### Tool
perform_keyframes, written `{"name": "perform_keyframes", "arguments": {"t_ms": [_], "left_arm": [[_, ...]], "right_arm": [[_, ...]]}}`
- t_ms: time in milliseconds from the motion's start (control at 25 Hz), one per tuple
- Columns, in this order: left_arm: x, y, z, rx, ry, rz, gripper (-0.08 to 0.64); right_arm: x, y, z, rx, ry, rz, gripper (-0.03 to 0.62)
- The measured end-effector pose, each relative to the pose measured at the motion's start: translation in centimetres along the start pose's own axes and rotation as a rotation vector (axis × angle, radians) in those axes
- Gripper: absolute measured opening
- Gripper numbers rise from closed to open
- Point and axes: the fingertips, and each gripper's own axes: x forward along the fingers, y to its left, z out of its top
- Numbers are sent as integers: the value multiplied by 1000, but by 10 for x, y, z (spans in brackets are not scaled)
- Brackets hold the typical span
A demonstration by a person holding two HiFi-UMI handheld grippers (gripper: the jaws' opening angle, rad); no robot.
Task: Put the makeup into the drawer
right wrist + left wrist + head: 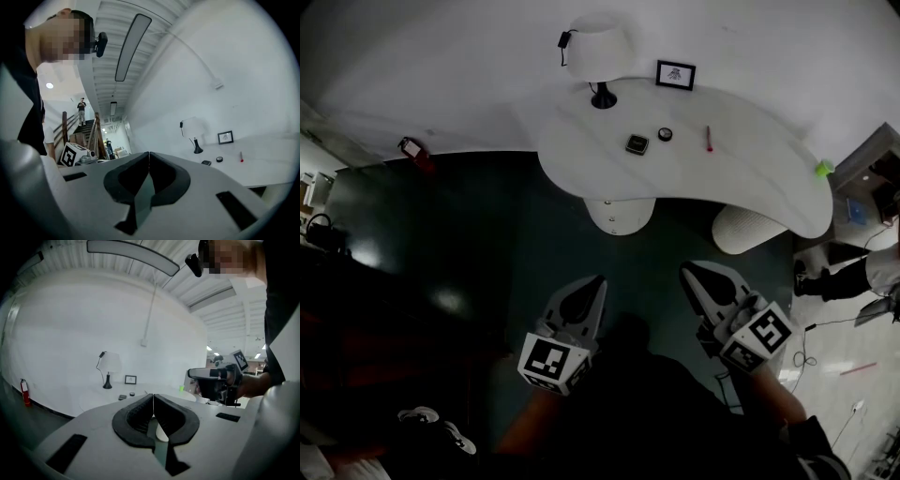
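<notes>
So the makeup is laid out on the white desk (750, 178): a dark square compact (637, 143), a small round pot (665, 134) just beside it, and a thin pink stick (709, 139) a bit further right. All three are parked in front of the lamp (598, 56) and picture frame (675, 75).

They're probably light, hard-shelled and a bit slick. The compact is likely best pinched across its flat sides. The pot would be taken across its width, and the stick at mid-length so it isn't rolled away. Lids could be popped if squeezed hard.

The left gripper (594, 284) and right gripper (689, 274) are both pressed together with nothing between the jaws. Both are held well apart from the desk. No drawer can be made out.
</notes>
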Motion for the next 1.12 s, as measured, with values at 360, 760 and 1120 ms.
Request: {"name": "perform_keyframes", "arguments": {"t_ms": [360, 760, 1120], "left_arm": [[60, 56, -29, -36, 48, 17, 9], [89, 145, -58, -20, 32, 36, 9], [132, 210, -144, 34, 81, 26, 11]], "right_arm": [[72, -49, -17, 44, 69, 3, 17], [167, -79, -38, -4, 130, -13, 17], [213, -99, -77, -1, 123, -16, 17]]}}
